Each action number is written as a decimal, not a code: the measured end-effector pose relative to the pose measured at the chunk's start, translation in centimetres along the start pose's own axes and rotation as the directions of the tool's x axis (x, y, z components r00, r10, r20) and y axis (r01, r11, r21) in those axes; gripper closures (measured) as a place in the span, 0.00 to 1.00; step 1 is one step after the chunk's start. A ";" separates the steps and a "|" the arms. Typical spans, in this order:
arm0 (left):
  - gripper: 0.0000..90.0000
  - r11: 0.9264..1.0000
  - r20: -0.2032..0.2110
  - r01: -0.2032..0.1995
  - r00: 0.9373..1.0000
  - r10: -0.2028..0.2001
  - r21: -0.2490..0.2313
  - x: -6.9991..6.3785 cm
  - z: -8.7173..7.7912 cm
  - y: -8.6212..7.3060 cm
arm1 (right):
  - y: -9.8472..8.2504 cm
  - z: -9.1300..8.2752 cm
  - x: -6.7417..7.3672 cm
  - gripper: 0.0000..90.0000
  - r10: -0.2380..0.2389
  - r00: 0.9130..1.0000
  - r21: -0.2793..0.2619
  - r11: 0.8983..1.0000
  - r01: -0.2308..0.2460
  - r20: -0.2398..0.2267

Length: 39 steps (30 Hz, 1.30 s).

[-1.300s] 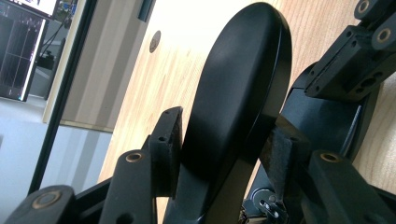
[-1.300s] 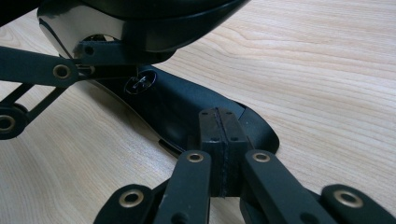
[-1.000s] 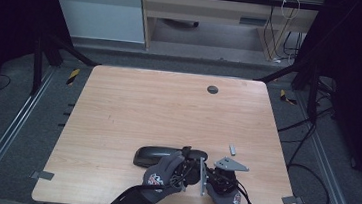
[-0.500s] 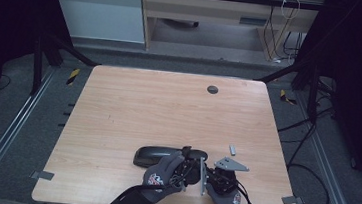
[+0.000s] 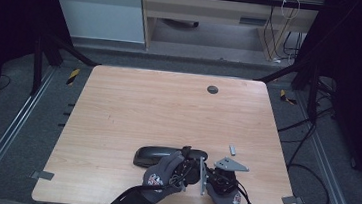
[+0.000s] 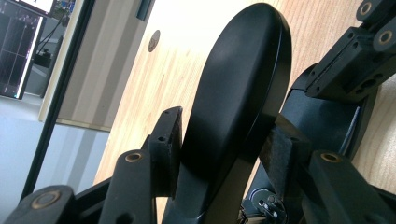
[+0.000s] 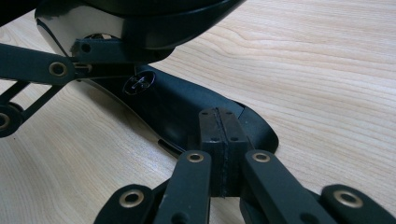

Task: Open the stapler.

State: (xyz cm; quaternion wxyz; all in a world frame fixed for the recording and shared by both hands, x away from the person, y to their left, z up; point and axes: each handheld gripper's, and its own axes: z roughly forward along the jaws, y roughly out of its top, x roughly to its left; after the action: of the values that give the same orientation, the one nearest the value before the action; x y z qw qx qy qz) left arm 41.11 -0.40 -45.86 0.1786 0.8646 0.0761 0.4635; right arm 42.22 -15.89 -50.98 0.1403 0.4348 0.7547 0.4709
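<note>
Two grippers sit close together at the lower middle of the high view, near the table's (image 5: pixel 118 106) front edge, each in a gloved hand. My left gripper (image 5: pixel 185 165) clamps the lid of a black glasses case (image 5: pixel 151 156); in the left gripper view its pads (image 6: pixel 169 140) press on either side of the raised, rounded lid, which rises up the centre of the frame. The case's lower shell lies flat on the wood, stretching left of the hands in the high view. My right gripper (image 7: pixel 218 140) has its jaws fully closed, pads pressed flat together at the lower centre of the right gripper view, with their tips at the edge of the shell; whether they actually pinch its rim I cannot tell from this angle. The open lid overhangs the top left of that frame. Well apart, a small dark round cap (image 5: pixel 212 89) sits near the table's far edge, and a small grey piece (image 5: pixel 232 149) lies just right of the hands.
</note>
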 end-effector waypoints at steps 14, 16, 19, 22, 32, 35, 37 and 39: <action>0.65 0.986 -0.055 0.140 0.988 -0.145 -0.085 4.2 -3.4 -1.2 | 0.0 0.0 0.0 1.00 0.023 1.000 -0.003 1.000 -0.024 -0.004; 0.64 0.985 -0.054 0.147 0.987 -0.152 -0.086 4.2 -3.3 -1.2 | 0.0 0.0 -0.1 1.00 0.030 1.000 -0.004 1.000 -0.030 -0.009; 0.64 0.983 -0.052 0.158 0.985 -0.163 -0.088 4.5 -3.5 -1.3 | 0.0 -0.1 -0.1 1.00 0.020 1.000 -0.001 1.000 -0.020 -0.012; 0.64 0.980 -0.043 0.176 0.983 -0.181 -0.097 4.8 -3.8 -1.6 | 0.0 -0.1 0.0 1.00 0.013 1.000 0.002 1.000 -0.013 -0.009; 0.64 0.957 -0.029 0.254 0.965 -0.260 -0.141 6.2 -4.5 -2.7 | 0.0 -0.1 -0.2 1.00 0.028 0.999 0.001 1.000 -0.028 -0.026; 0.64 0.948 -0.024 0.280 0.958 -0.286 -0.150 6.6 -4.8 -3.1 | 0.0 -0.1 -0.2 1.00 0.025 0.999 0.003 1.000 -0.025 -0.022; 0.65 0.941 -0.022 0.298 0.952 -0.305 -0.163 6.9 -5.0 -3.4 | 0.0 -0.1 -0.2 1.00 0.023 0.999 0.003 1.000 -0.023 -0.022; 0.65 0.933 -0.021 0.315 0.946 -0.323 -0.175 7.2 -5.2 -3.8 | 0.0 -0.1 -0.2 1.00 0.019 1.000 0.003 1.000 -0.019 -0.022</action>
State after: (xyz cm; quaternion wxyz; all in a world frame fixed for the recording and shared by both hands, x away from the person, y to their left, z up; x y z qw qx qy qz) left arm 40.97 6.49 -39.04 0.3226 0.8106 0.1801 0.4543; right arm 42.28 -16.07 -50.97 0.1267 0.4368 0.7527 0.4760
